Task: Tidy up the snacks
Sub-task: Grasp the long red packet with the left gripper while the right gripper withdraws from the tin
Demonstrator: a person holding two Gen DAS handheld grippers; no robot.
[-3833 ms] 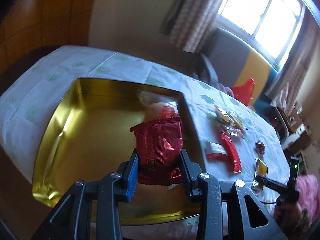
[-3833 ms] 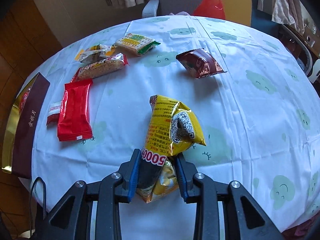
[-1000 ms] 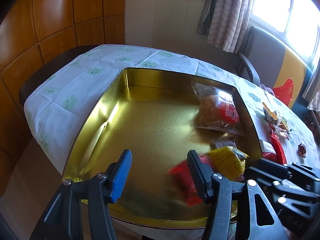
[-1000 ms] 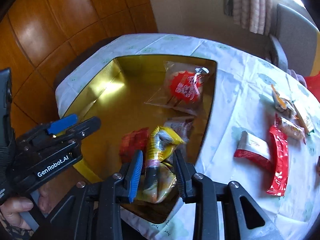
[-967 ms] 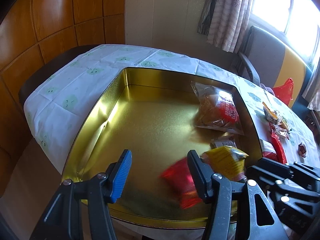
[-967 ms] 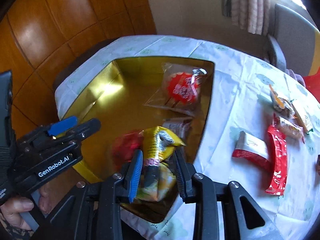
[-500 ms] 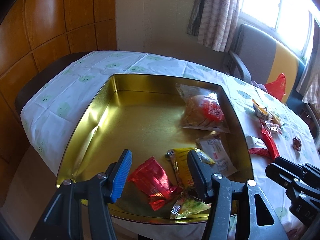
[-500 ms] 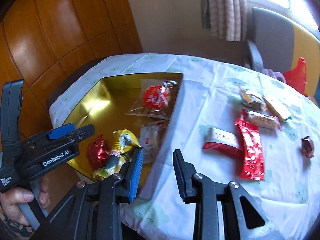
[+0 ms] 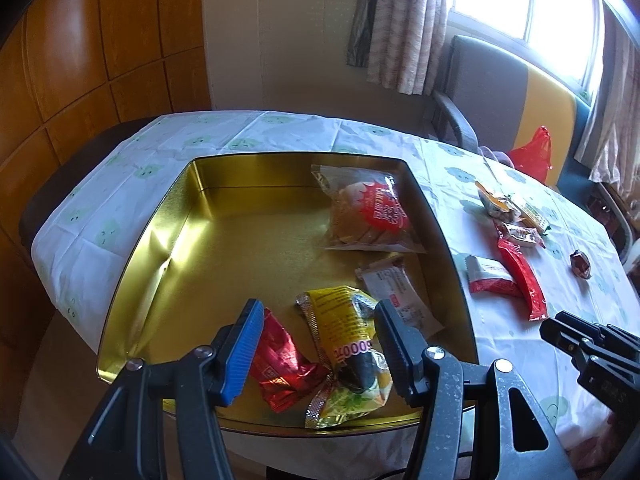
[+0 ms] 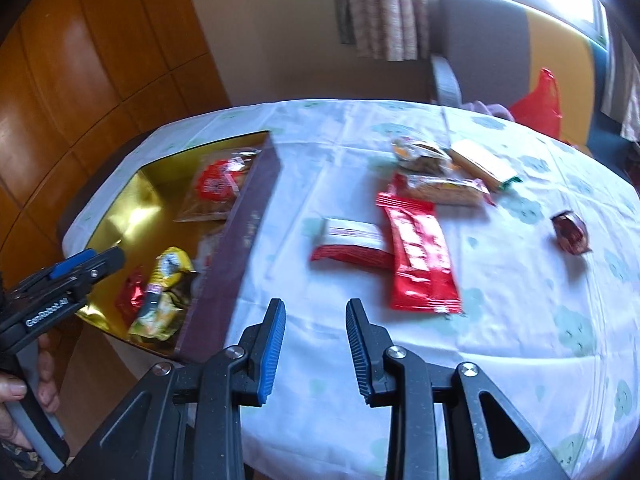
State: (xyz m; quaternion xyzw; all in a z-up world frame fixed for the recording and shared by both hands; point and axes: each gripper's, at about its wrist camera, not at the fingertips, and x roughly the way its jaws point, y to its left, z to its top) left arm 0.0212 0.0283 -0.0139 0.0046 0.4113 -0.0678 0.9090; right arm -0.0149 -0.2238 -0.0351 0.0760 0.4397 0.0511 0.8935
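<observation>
A gold tin (image 9: 160, 240) holds a crumpled red packet (image 9: 280, 364), a yellow packet (image 9: 348, 332), a white packet (image 9: 400, 292) and a clear bag of cakes (image 9: 368, 212). My left gripper (image 9: 320, 308) hovers open and empty above the tin's near edge, over the red and yellow packets. My right gripper (image 10: 315, 308) stands open and empty over the tablecloth, just right of the tin's maroon side (image 10: 240, 240). Ahead of it lie a long red packet (image 10: 420, 256), a red-and-white packet (image 10: 352, 240) and a small dark red packet (image 10: 570, 232).
Several more snacks (image 10: 440, 188) lie near the table's far side. Behind the table stands a grey and yellow chair (image 9: 500, 80) with a red plastic bag (image 9: 532, 152). Wood panelling runs along the left. A hand (image 10: 24, 392) holds the left gripper's handle.
The right gripper let go of the yellow packet into the tin beside the red one, then swung right over the tablecloth. The left gripper drew back slightly, still open.
</observation>
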